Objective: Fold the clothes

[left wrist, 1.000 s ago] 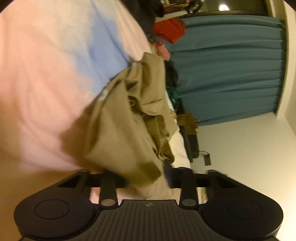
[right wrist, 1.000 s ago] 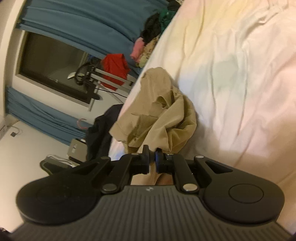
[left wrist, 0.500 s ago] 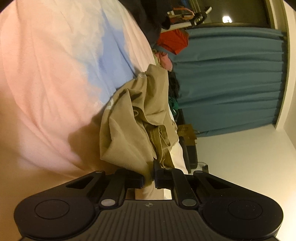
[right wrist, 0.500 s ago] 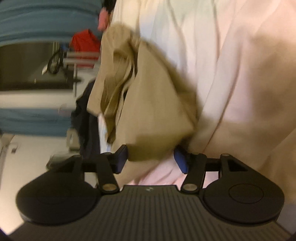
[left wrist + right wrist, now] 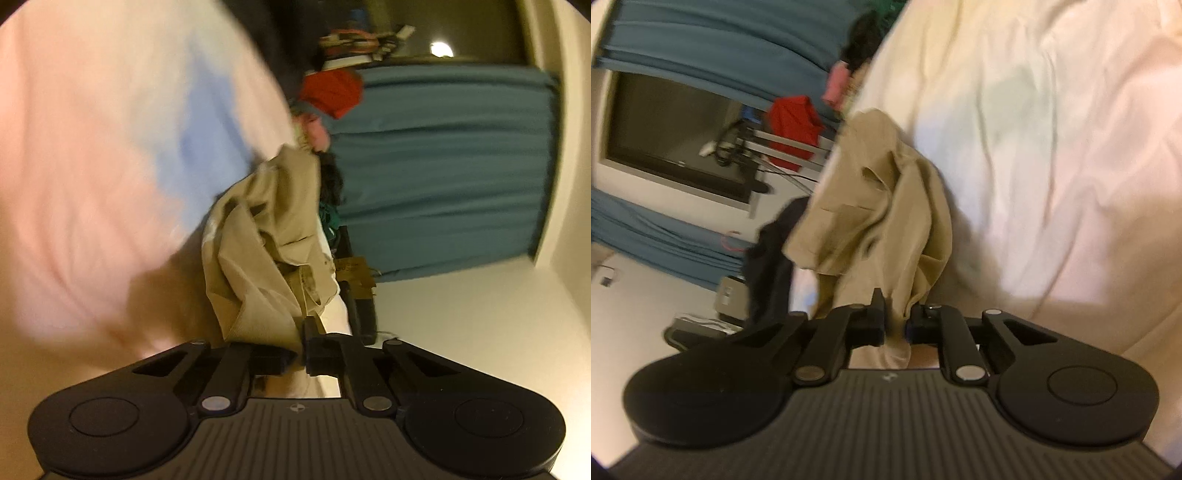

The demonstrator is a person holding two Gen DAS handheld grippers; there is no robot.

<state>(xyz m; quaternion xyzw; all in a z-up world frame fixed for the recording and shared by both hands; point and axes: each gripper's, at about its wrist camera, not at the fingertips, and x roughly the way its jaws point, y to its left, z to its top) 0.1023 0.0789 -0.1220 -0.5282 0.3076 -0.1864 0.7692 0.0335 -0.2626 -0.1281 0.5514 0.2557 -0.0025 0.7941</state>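
Note:
A crumpled khaki garment [image 5: 266, 243] lies bunched on the pastel bedsheet [image 5: 110, 166], near the bed's edge. My left gripper [image 5: 300, 354] is shut on a lower fold of it, the cloth pinched between the black fingers. In the right wrist view the same khaki garment [image 5: 886, 206] hangs in folds in front of the camera. My right gripper [image 5: 897, 325] is shut on a strip of its fabric. The views are tilted and slightly blurred.
The bedsheet [image 5: 1052, 147] fills much of both views. A pile of other clothes [image 5: 325, 173] sits at the bed's far edge, with a red garment [image 5: 794, 129] on a rack beyond. Teal curtains [image 5: 443, 166] and a dark window [image 5: 672, 136] line the wall.
My right gripper, open around the garment half a second ago, has closed on its fabric. The left gripper closed on the cloth earlier and keeps its hold while the view swings.

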